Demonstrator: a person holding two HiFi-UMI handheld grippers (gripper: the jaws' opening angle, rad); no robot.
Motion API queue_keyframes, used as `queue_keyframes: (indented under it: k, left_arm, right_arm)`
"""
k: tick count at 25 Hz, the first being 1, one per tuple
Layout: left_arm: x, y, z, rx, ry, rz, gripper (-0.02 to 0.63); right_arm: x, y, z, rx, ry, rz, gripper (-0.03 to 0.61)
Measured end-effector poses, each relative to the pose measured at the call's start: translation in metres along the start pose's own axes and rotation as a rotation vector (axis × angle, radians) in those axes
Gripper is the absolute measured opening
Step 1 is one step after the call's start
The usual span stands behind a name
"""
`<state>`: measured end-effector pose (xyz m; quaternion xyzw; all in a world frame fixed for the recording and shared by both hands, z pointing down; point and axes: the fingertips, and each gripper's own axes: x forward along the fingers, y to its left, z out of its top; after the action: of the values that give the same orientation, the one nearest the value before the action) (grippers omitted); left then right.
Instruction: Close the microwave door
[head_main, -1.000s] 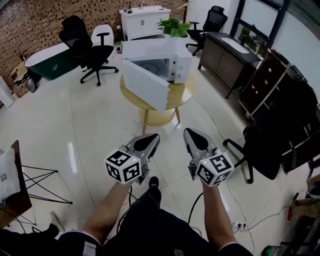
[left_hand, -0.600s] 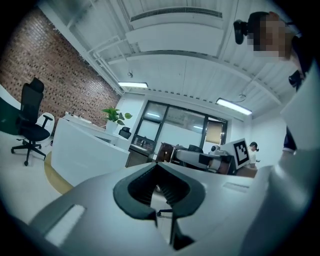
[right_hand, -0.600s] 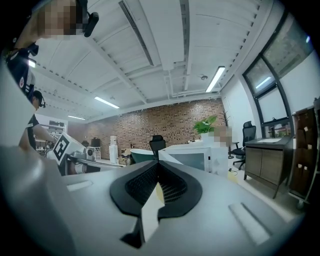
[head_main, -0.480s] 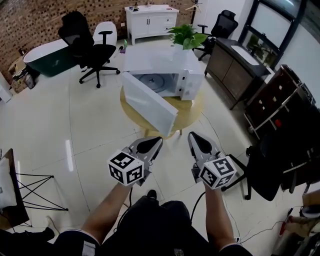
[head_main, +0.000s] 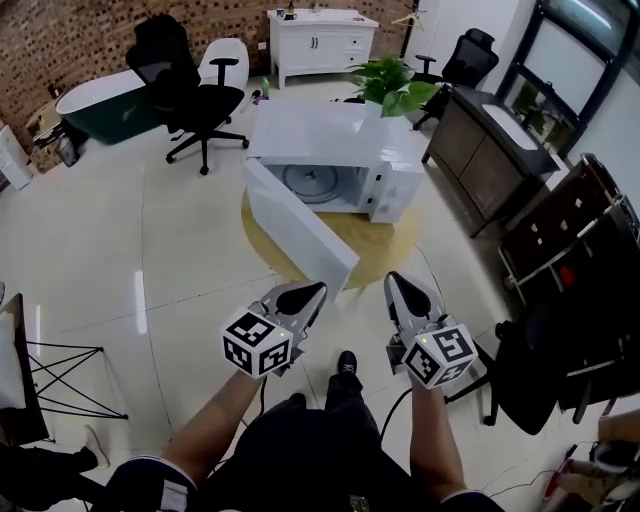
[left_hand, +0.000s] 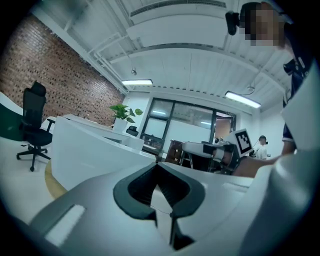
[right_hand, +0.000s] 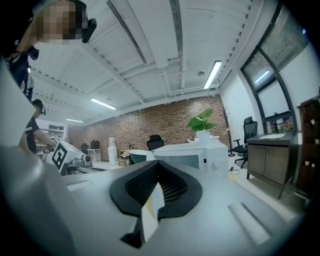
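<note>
A white microwave stands on a round wooden table, its cavity and turntable showing. Its door hangs wide open, swung out toward me at the left. Both grippers are held low in front of me, short of the table and touching nothing. My left gripper is shut and empty, its tips just below the door's lower edge. My right gripper is also shut and empty, near the table's front rim. The door fills the left of the left gripper view; the microwave shows ahead in the right gripper view.
Black office chairs stand at the back left, beside a dark green tub. A potted plant and a dark cabinet lie behind and to the right. Another black chair is close at my right; a wire-legged stand at my left.
I have stepped closer: the microwave and table now sit nearer and lower in the head view. Both grippers stay shut and held in the same pose.
</note>
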<state>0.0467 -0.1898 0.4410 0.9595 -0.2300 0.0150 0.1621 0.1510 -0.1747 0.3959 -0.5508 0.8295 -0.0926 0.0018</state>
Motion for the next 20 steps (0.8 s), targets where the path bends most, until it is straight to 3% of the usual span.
queue_keyframes:
  k: [12,20]
  left_arm:
    - [0.041,0.021,-0.004,-0.034,0.003,0.086,0.012]
    - [0.076,0.027,0.009,0.017,0.015,0.091,0.012]
  right_arm:
    - [0.027,-0.041,0.012,-0.007,0.02,0.054,0.002]
    - [0.039,-0.072,0.023,-0.005,-0.009,0.05,0.002]
